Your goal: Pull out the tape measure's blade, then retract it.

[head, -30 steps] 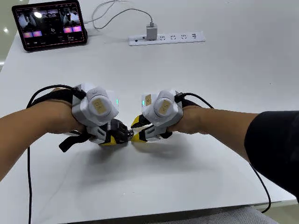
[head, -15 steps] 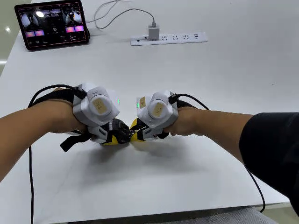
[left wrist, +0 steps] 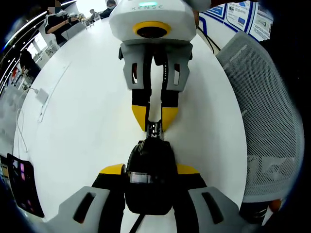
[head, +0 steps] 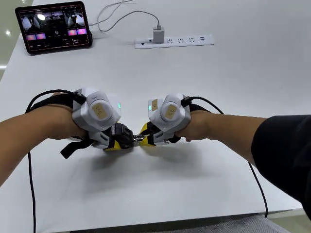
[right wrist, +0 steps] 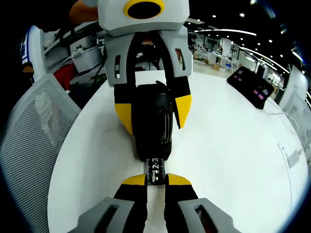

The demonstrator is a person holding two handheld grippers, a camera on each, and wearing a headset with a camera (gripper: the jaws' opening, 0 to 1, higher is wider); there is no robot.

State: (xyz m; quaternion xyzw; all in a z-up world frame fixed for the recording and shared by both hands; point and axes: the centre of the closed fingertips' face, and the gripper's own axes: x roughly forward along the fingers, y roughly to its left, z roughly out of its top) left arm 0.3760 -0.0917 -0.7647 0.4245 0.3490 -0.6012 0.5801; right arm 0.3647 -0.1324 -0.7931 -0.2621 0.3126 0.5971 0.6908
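Bottom centre, left gripper view: left gripper [left wrist: 149, 171] clamped on black plastic tape measure case [left wrist: 148, 187]. Mid-frame, short numbered blade [left wrist: 153, 131] exposed, pinched by right gripper [left wrist: 154, 124]. Risk: thin blade slips the pinch, snaps back; case could twist.

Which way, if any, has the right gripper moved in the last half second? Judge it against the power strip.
Yes, slightly. Against the power strip, the right gripper, holding the blade, has shifted rightward in the head view, away from the left gripper.
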